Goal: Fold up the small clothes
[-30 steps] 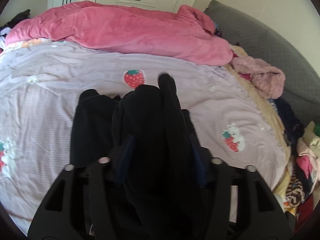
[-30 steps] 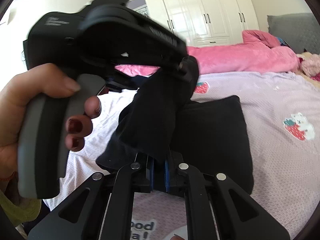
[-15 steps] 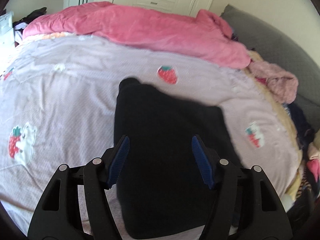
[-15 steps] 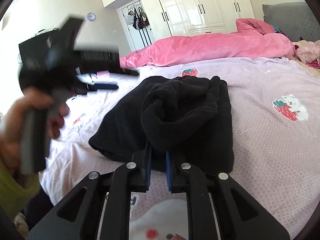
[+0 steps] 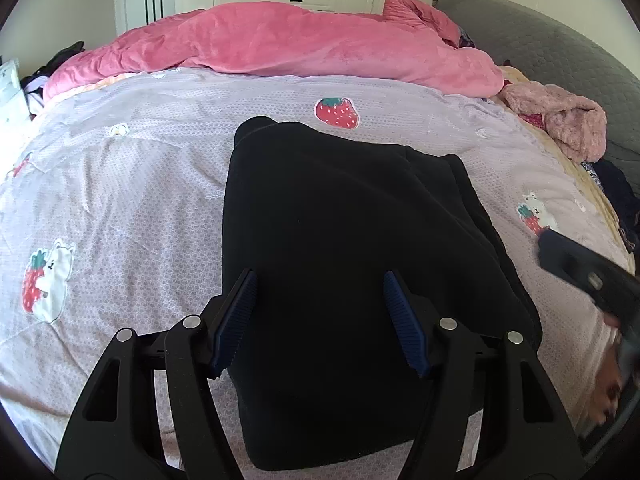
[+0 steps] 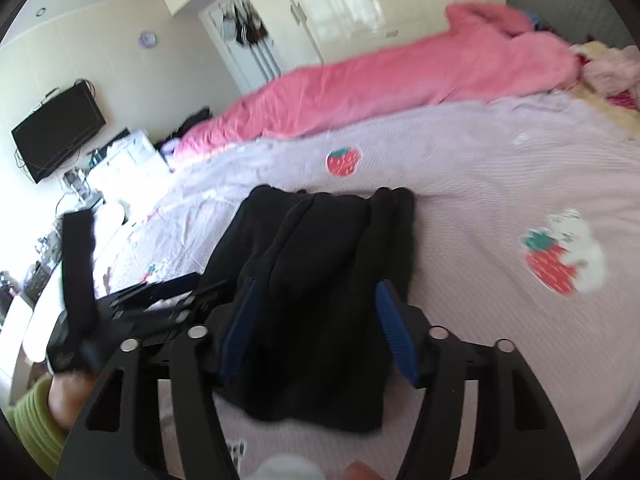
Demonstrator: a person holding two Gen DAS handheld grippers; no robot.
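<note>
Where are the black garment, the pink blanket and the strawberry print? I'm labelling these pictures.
black garment (image 5: 340,248), left wrist view, middle of the folded cloth
pink blanket (image 5: 300,48), left wrist view, its middle
strawberry print (image 6: 343,161), right wrist view, the red fruit

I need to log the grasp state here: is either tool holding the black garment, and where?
Nothing is held. Both tools are open above the black garment.

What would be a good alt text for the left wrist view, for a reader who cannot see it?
A folded black garment lies on a lilac bedspread with strawberry prints, seen between the open, empty fingers of the left gripper. A pink blanket is heaped behind; the right gripper shows at the right edge.
</note>
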